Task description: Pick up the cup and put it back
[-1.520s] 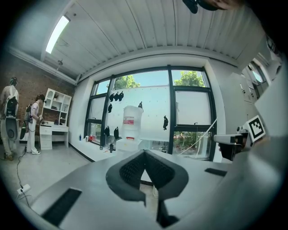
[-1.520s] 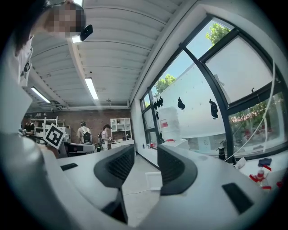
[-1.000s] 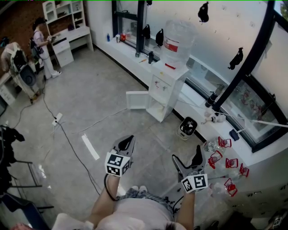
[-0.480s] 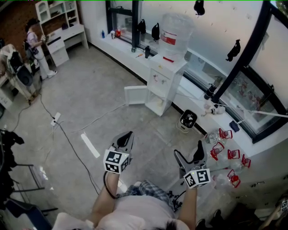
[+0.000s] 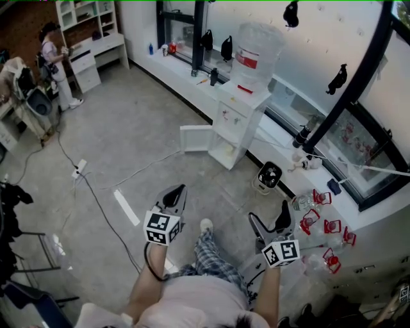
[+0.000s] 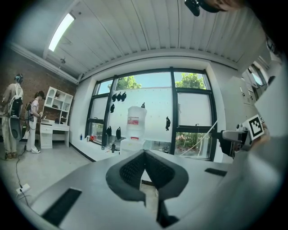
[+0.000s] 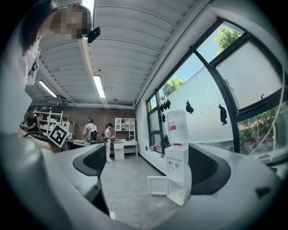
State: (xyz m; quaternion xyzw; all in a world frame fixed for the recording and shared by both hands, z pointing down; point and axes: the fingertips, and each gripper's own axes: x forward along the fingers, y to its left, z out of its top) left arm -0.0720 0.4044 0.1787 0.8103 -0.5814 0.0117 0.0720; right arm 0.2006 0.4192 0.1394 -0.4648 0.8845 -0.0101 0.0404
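Left gripper view: the jaws of the left gripper point(image 6: 145, 156) are shown closed tip to tip, with nothing held between them.

Right gripper view: the jaws of the right gripper point(image 7: 148, 164) are shown spread wide, and nothing is gripped or touched. The water dispenser point(image 7: 179, 168) is framed in the gap, well beyond the jaws.

Head view: both grippers are held in the air above a grey floor point(image 5: 128, 134), well apart from the dispenser, which stands against a white ledge point(image 5: 186, 72) under a large window point(image 5: 320, 45). A brick wall and a white desk point(image 5: 106, 48) are seen at the far left of the room. The cup cannot be made out in any view.

Counts:
- Two grippers are present.
- One dispenser carries one inverted bottle point(image 5: 255, 51).
- One white door panel point(image 5: 195, 139) stands open beside the dispenser's base.
- Four dark shapes point(image 5: 291, 14) are counted on the window glass.
- One power strip point(image 5: 79, 170) lies on the floor with its cable.
- Two standing persons point(image 6: 32, 121) are seen near the desk.
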